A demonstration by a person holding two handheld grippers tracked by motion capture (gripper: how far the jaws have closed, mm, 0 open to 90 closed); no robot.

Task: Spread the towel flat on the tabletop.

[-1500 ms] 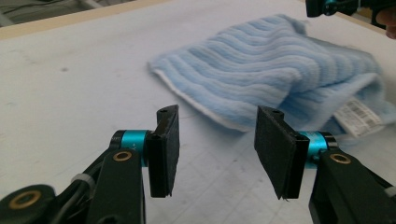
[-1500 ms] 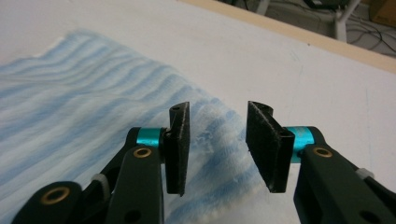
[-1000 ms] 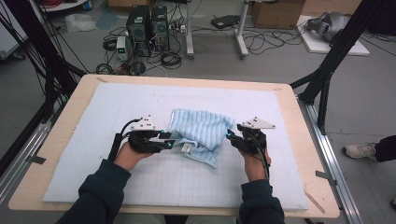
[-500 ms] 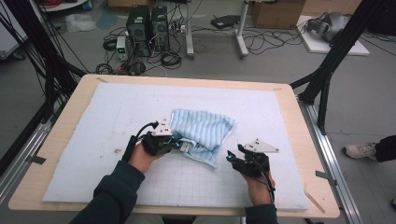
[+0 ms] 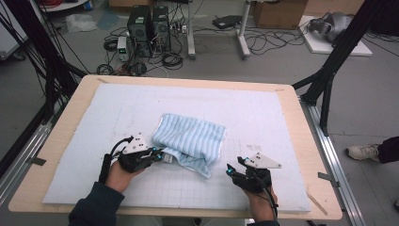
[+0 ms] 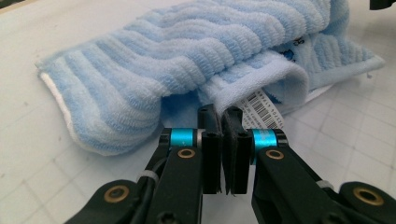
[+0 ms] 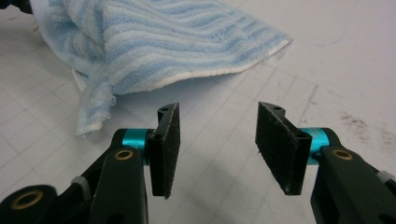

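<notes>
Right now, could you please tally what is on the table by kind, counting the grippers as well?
Blue striped towel: 1
White grid mat: 1
Grippers: 2, the left gripper shut at the towel's edge, the right gripper open, short of the towel
Total: 4

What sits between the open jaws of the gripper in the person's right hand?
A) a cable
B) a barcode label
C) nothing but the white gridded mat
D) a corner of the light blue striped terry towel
C: the right gripper has its jaws apart over the bare white gridded mat, short of the light blue striped terry towel.
</notes>
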